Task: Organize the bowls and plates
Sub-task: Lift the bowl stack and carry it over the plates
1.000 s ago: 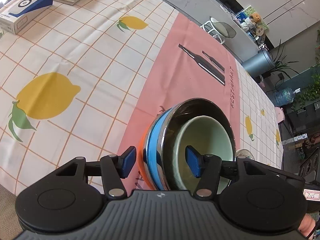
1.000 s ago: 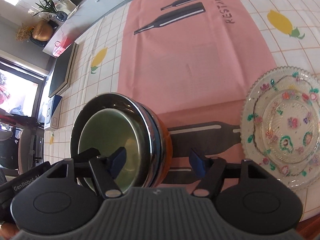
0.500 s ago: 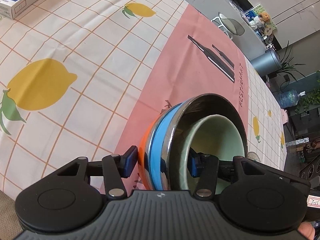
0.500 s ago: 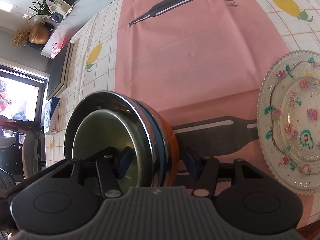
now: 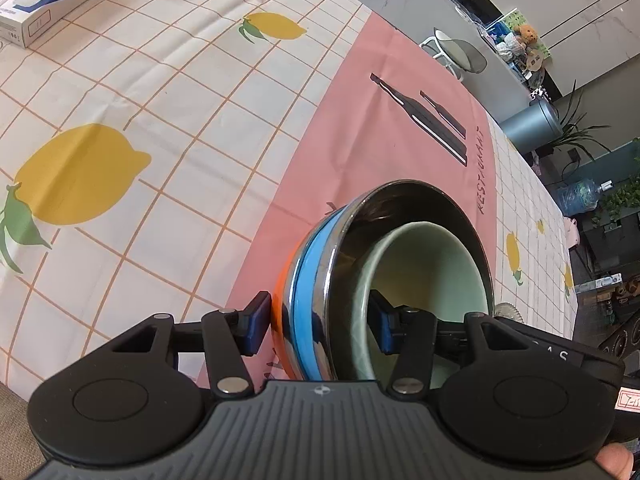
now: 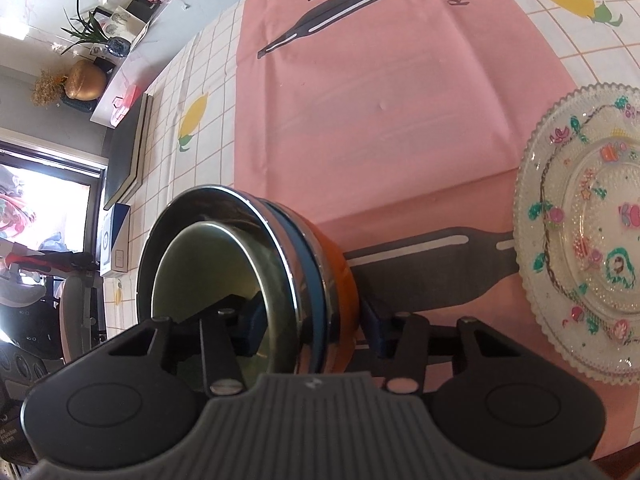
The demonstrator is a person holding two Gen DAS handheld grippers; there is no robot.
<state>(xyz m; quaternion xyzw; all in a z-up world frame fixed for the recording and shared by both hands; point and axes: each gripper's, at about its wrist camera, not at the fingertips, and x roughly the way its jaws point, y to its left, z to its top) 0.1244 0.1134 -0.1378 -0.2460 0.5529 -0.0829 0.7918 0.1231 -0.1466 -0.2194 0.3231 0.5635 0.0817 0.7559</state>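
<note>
Left wrist view: left gripper [image 5: 318, 326] has been closing; its jaws straddle the wall of the nested bowls [image 5: 308, 280] on the pink placemat [image 5: 360, 128]. Right wrist view: right gripper [image 6: 314, 326], also closing, pinches the opposite wall, beside the glass plate [image 6: 560, 312].

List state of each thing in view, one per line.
Bowl stack: nested, orange outermost, then blue, steel, green innermost; on the pink mat.
Green bowl: empty, inside the steel bowl.
Left gripper: jaws just closing, straddling the stack wall, outer pad at the orange bowl.
Right gripper: jaws just closing, straddling the opposite wall.
Glass plate: flat on the mat, empty, apart from the stack.
Box: closed, lying flat.
</note>
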